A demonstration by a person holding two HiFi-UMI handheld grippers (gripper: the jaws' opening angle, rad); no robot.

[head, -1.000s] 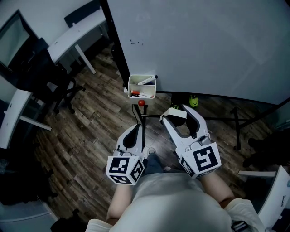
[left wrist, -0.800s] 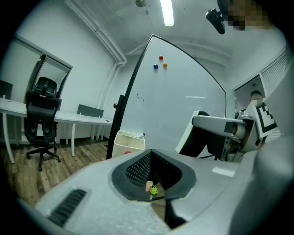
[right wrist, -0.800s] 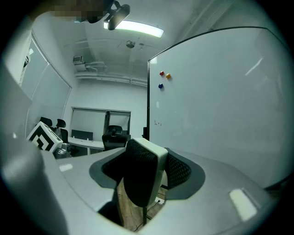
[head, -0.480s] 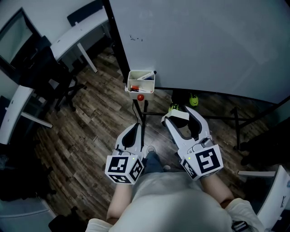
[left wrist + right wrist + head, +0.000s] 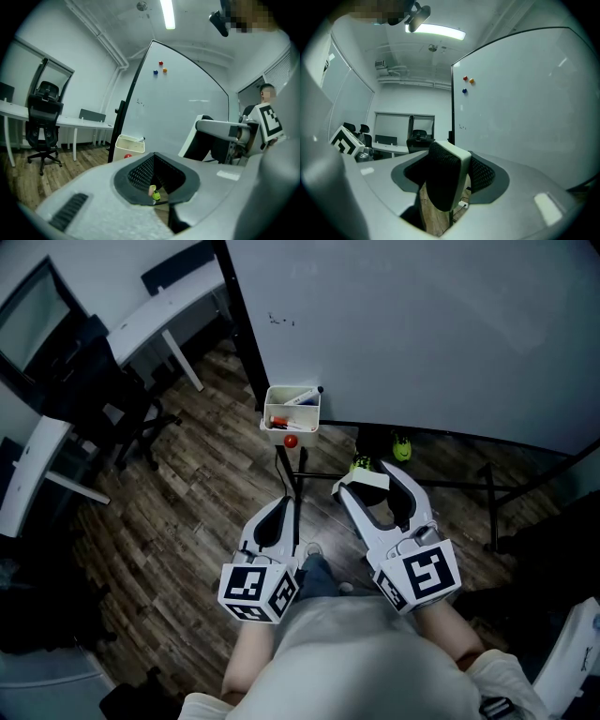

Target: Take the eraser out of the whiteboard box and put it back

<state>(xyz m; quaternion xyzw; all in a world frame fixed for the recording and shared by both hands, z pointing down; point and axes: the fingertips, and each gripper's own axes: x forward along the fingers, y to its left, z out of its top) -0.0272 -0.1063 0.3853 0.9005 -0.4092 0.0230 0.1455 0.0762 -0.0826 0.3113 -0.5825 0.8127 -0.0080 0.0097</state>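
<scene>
The person wore a pale grey short-sleeved top (image 5: 366,662). The left gripper (image 5: 282,507) and the right gripper (image 5: 377,476) had smooth white-grey moulded shells, with dark grey rims and black ribbed pads (image 5: 143,171) lining the jaws. At the near end, the left cube (image 5: 258,592) and the right cube (image 5: 419,576) bore black-and-white square markers.

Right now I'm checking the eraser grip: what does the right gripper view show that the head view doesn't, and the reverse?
Only the right gripper view shows the black felt side of the eraser and three magnets high on the whiteboard. Only the head view shows the white box at the whiteboard's lower corner, with markers inside and a red ball just beneath. Both show the eraser clamped in the right hand-held gripper, and the whiteboard.
</scene>
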